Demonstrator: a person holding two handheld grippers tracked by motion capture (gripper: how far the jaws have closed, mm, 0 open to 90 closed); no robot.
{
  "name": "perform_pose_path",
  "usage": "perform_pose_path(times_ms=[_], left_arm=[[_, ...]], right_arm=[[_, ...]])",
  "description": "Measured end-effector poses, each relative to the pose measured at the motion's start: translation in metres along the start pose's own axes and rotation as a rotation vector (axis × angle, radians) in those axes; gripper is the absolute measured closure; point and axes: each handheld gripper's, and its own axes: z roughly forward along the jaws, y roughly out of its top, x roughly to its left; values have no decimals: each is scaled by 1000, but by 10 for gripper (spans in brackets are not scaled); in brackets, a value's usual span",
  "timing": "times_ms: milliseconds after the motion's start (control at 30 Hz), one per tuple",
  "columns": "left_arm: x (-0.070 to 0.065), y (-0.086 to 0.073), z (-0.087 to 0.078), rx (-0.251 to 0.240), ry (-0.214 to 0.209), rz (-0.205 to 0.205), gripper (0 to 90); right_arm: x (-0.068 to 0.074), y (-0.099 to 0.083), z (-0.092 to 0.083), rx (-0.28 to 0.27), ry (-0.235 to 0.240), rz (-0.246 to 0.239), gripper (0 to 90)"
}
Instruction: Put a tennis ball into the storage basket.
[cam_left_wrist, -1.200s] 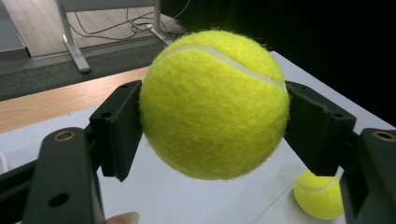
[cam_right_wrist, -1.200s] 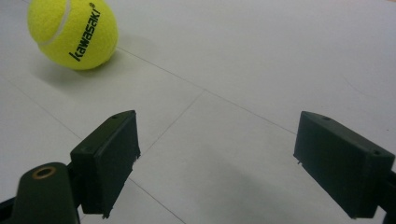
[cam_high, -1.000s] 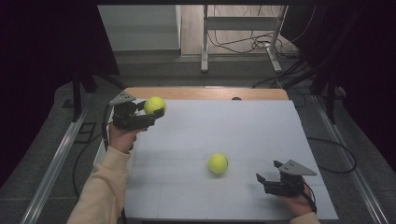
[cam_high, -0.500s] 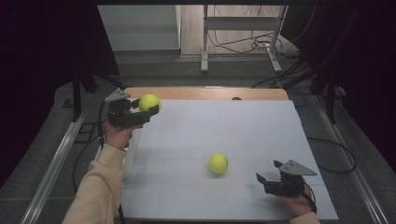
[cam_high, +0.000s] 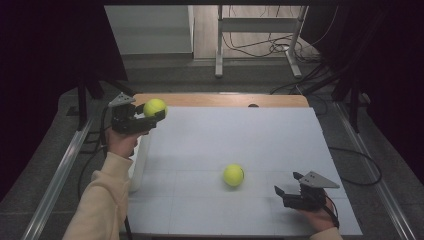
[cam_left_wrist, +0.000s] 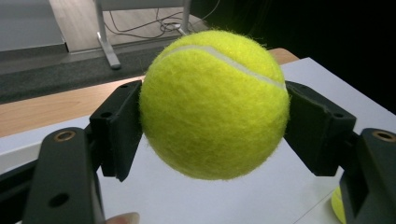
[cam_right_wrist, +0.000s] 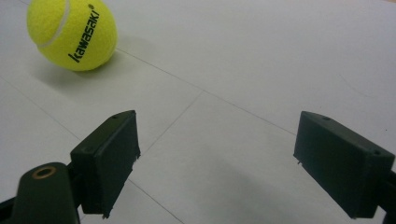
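A yellow tennis ball (cam_high: 154, 107) is held in the air over the white table's far left corner, my left gripper (cam_high: 152, 113) shut on it. In the left gripper view both black pads (cam_left_wrist: 119, 128) press the sides of this ball (cam_left_wrist: 215, 102). A second tennis ball (cam_high: 233, 175) lies on the table near the front middle; in the right gripper view this ball (cam_right_wrist: 71, 33) sits at the upper left, printed "kawasaki". My right gripper (cam_high: 287, 189) rests low at the front right, jaws open and pointing left toward it, with only bare table between the jaws (cam_right_wrist: 219, 140).
The white table top (cam_high: 240, 135) has a wooden strip (cam_high: 215, 100) along its far edge. Metal rails (cam_high: 60, 170) run along both sides. Beyond the table stand a metal frame's legs (cam_high: 219, 45) and loose cables (cam_high: 260, 47) on the floor.
The left gripper has drifted slightly left and away with its ball. The right gripper and the ball on the table have stayed put.
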Motion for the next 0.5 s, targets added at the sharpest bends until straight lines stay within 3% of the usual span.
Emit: perform_pose_path(times_ms=[500], left_arm=[[15,0,-4,9,48,-17,268]], right_arm=[[0,0,0,1,-5,0,145]])
